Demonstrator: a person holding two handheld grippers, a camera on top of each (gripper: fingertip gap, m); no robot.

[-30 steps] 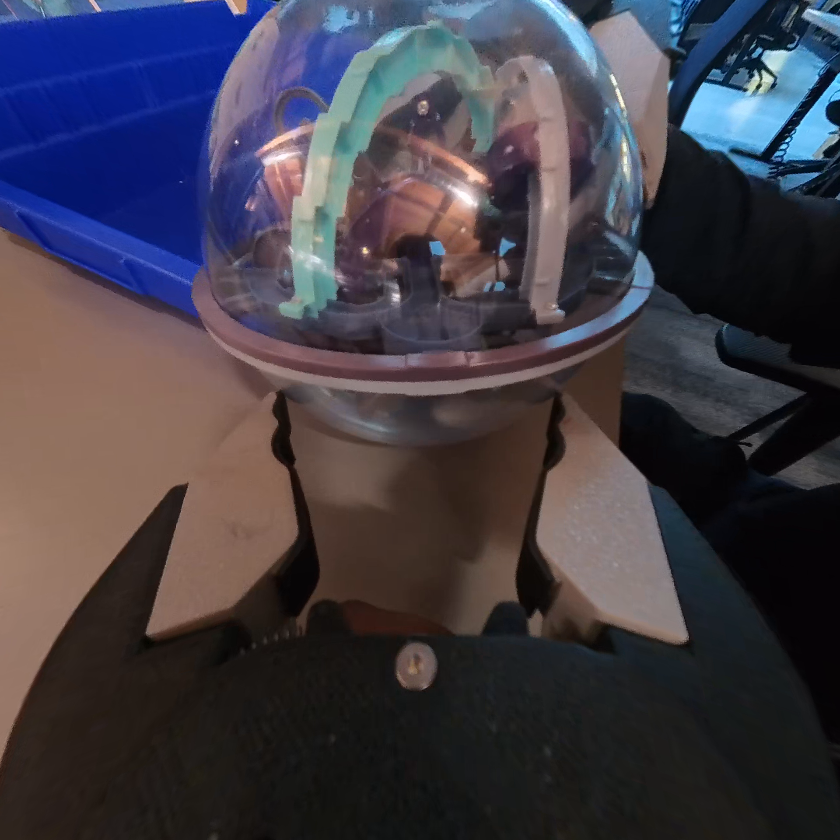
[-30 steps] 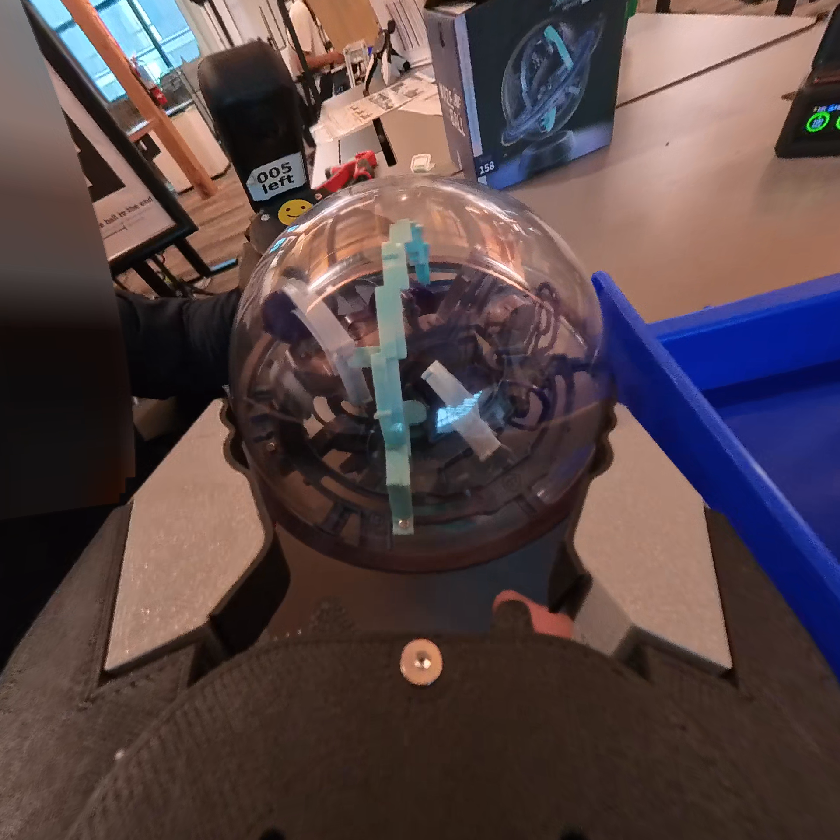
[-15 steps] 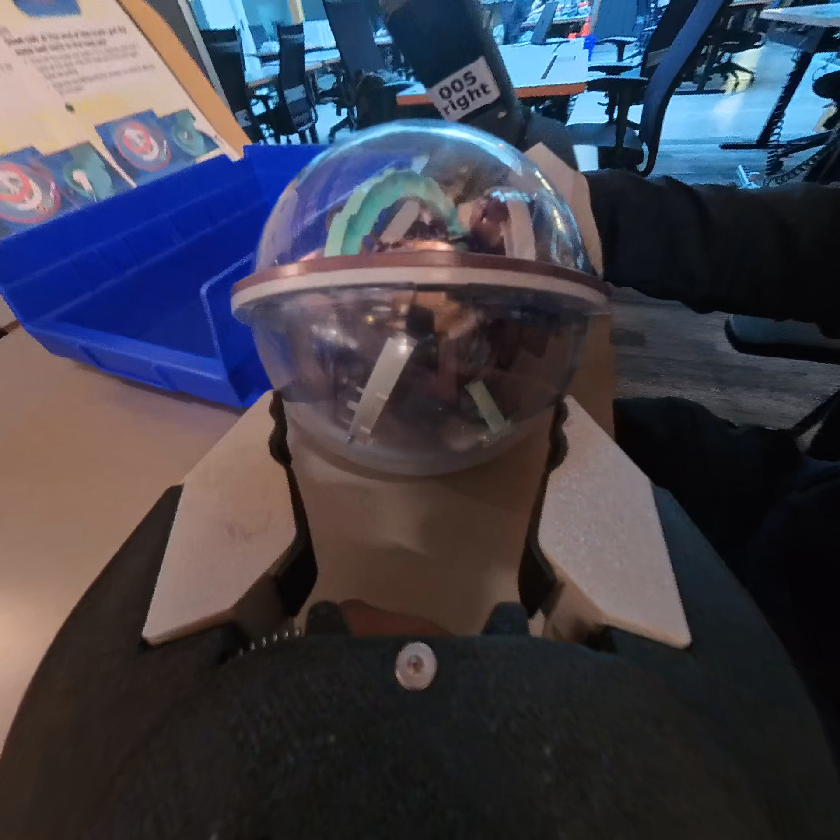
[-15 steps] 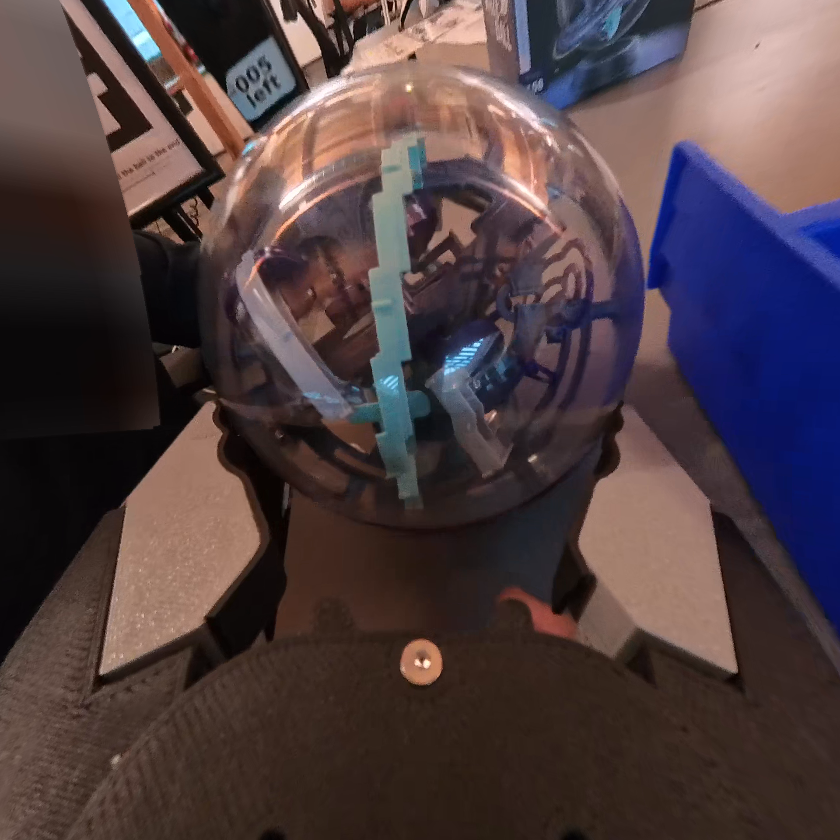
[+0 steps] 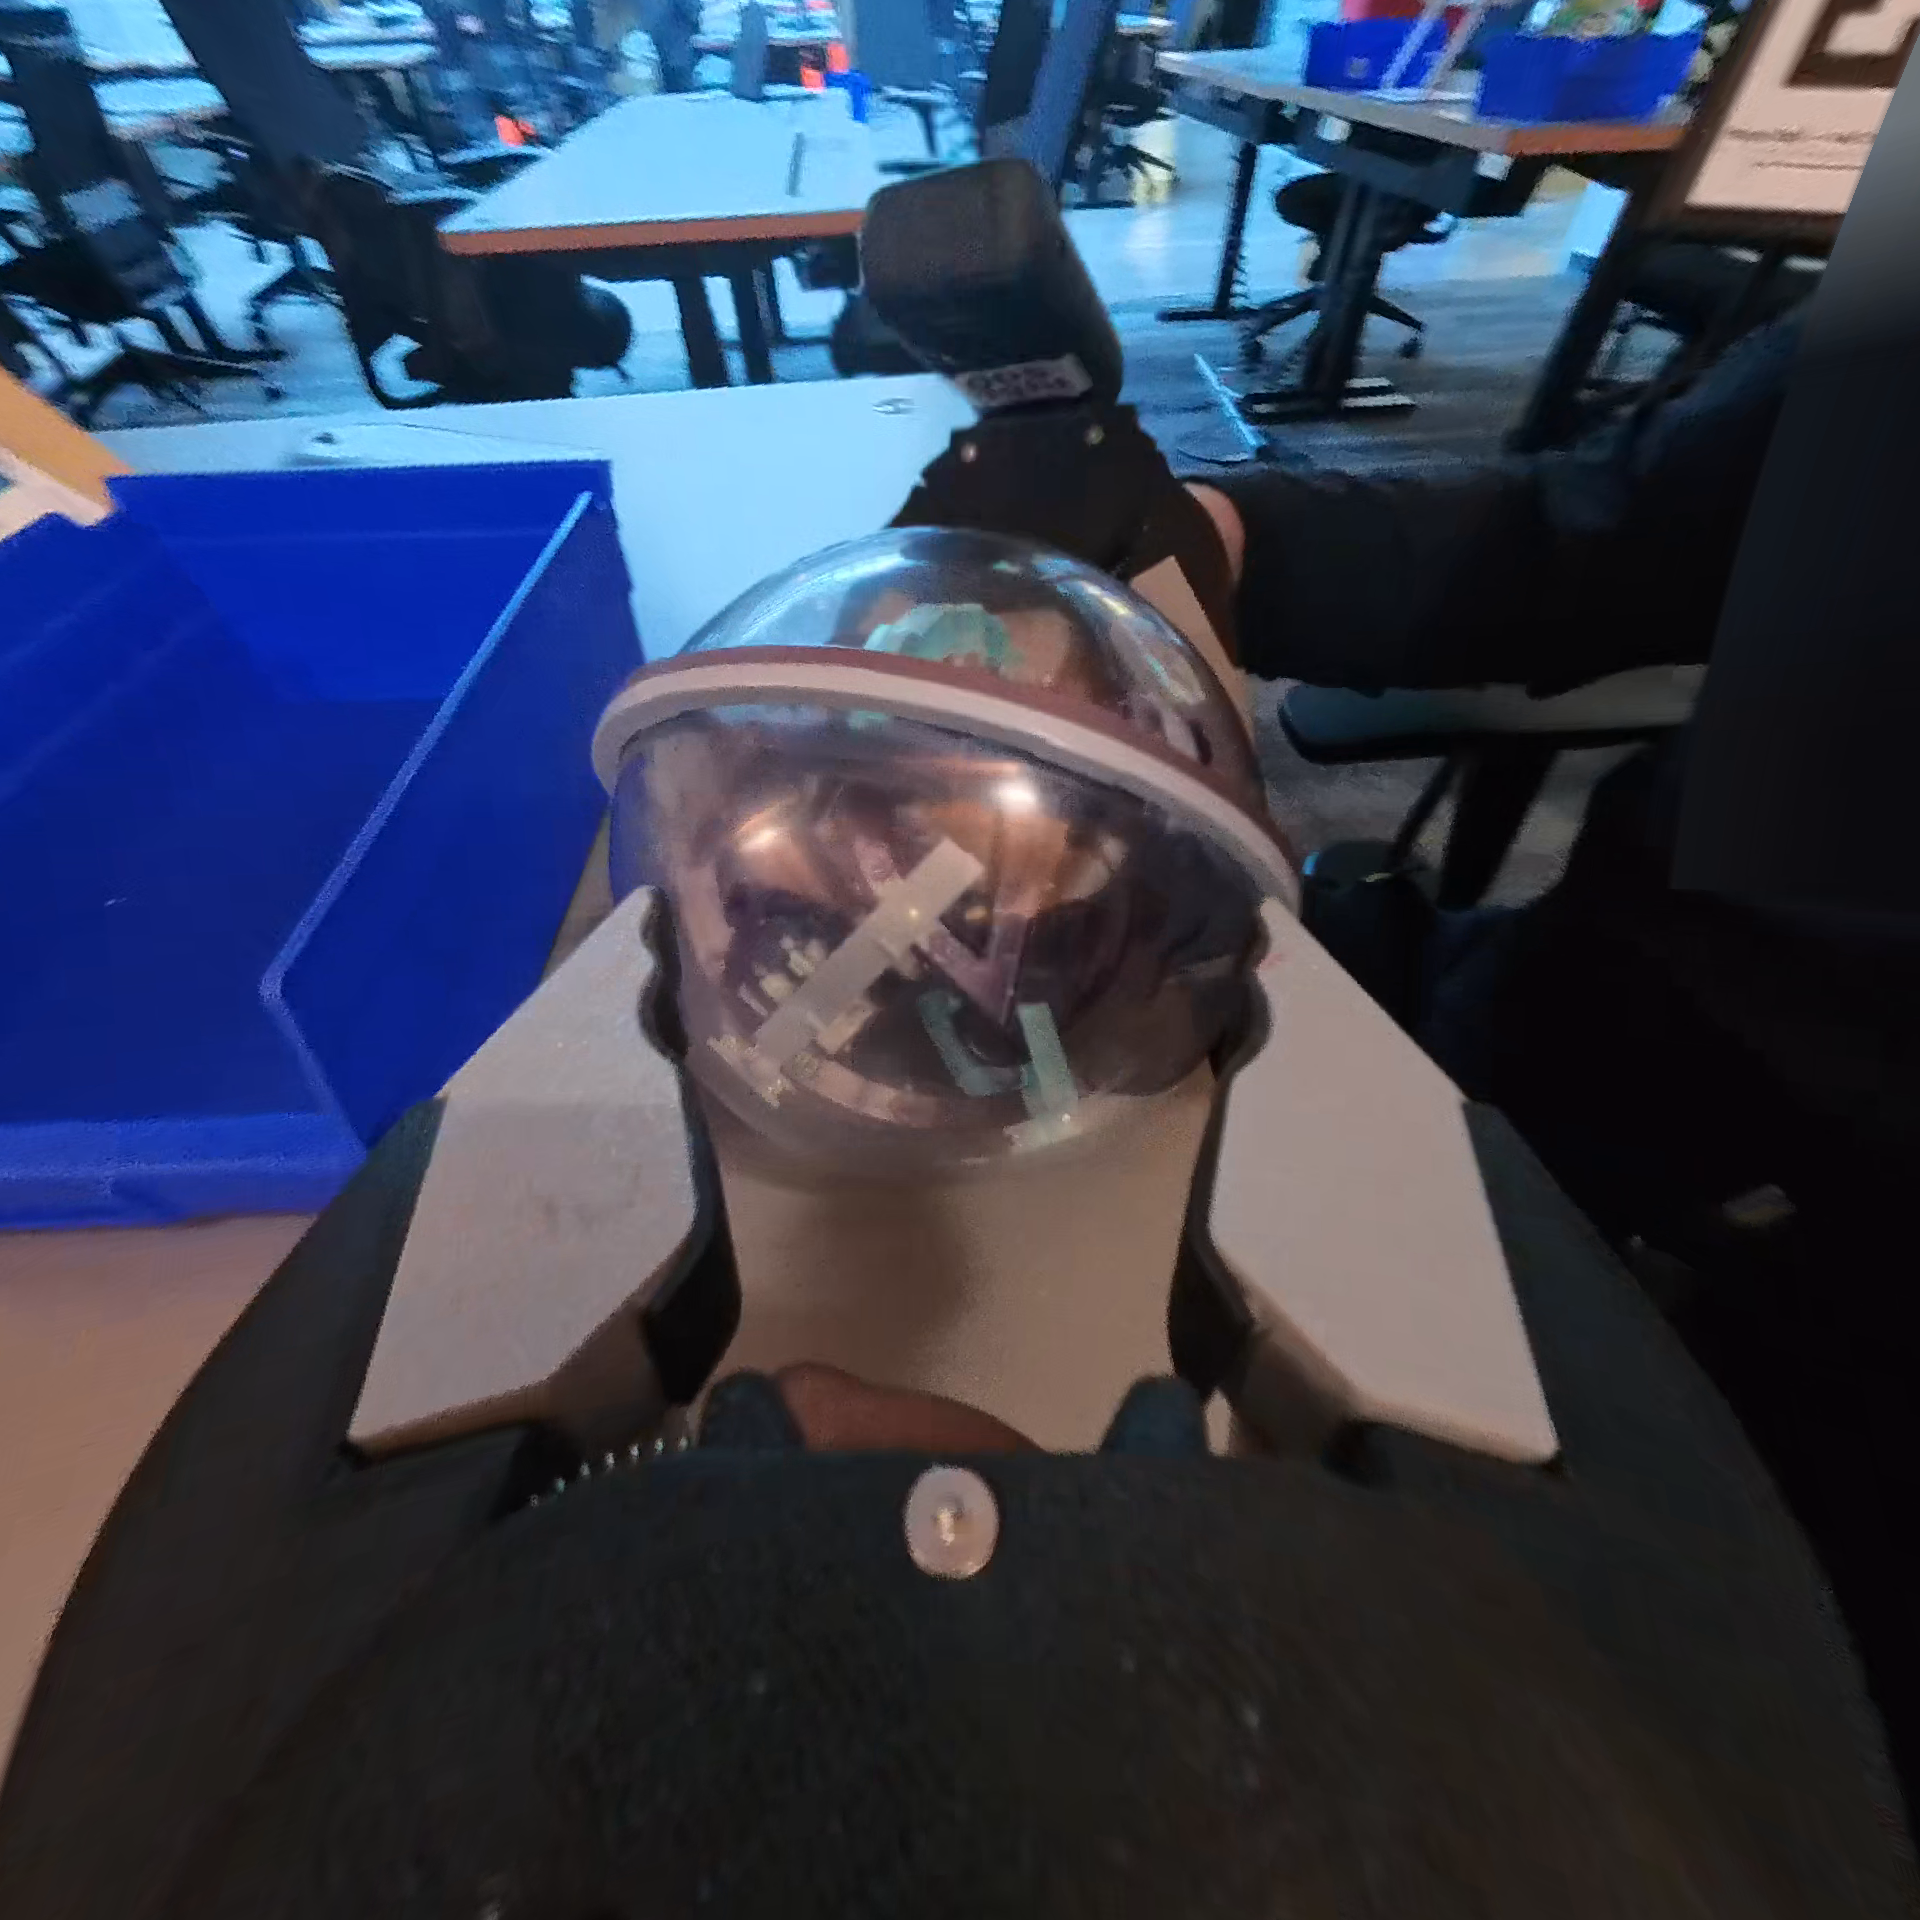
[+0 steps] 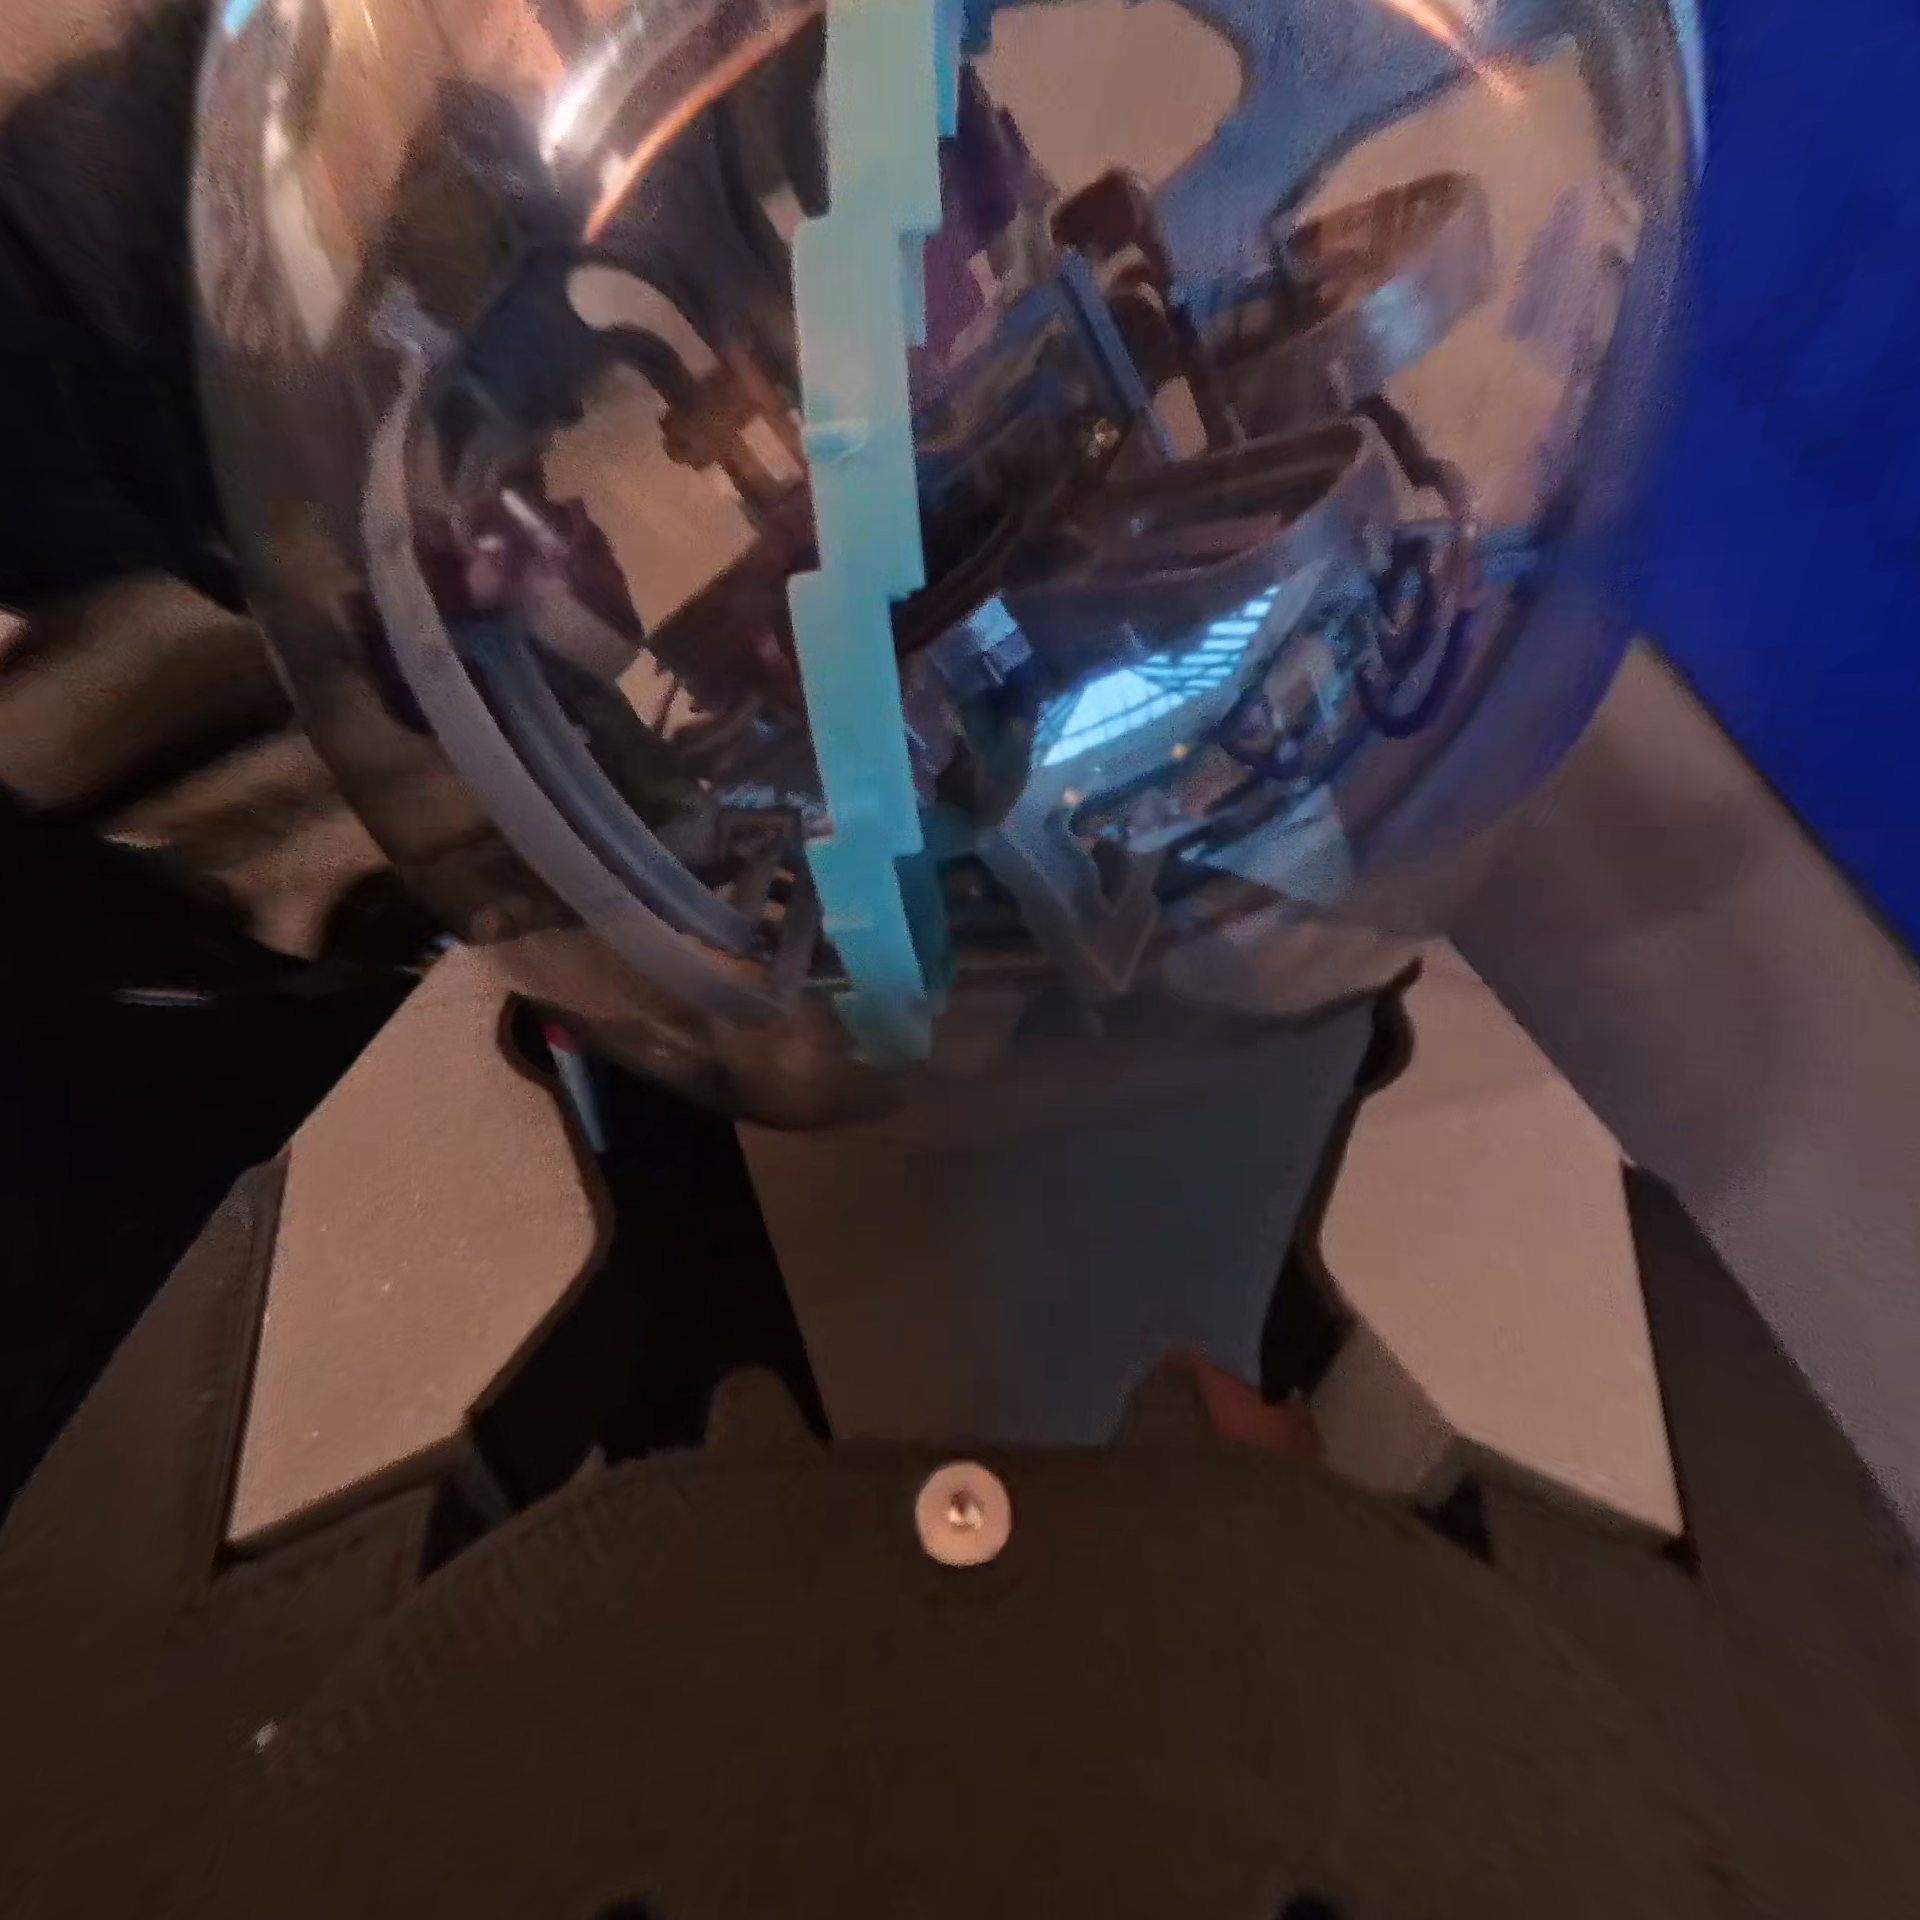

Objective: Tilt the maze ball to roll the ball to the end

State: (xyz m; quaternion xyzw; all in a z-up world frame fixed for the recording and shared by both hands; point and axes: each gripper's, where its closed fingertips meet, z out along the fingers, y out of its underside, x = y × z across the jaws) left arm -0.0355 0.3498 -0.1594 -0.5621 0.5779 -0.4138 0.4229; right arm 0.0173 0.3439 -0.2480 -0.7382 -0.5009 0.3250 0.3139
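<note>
The maze ball (image 5: pixel 935 883) is a clear sphere with a maroon and white seam band and teal, grey and purple tracks inside. My left gripper (image 5: pixel 945 997) is shut on its lower half, one finger on each side. My right gripper (image 6: pixel 956 1008) is shut on it from the opposite side, where the ball (image 6: pixel 935 468) fills the view with a teal track (image 6: pixel 862 623) running down its middle. The right gripper's black body (image 5: pixel 997 343) shows behind the ball in the left wrist view. I cannot make out the small ball inside.
A blue plastic bin (image 5: pixel 260 779) stands on the table (image 5: pixel 748 457) just left of the ball; it is at the right in the right wrist view (image 6: pixel 1818 312). A person's dark sleeve (image 5: pixel 1455 582) reaches in from the right. Desks and office chairs stand behind.
The ball has been tipped between both grippers: in the left view the seam band rose and the lower half now faces me. In the right view the ball looms larger and closer.
</note>
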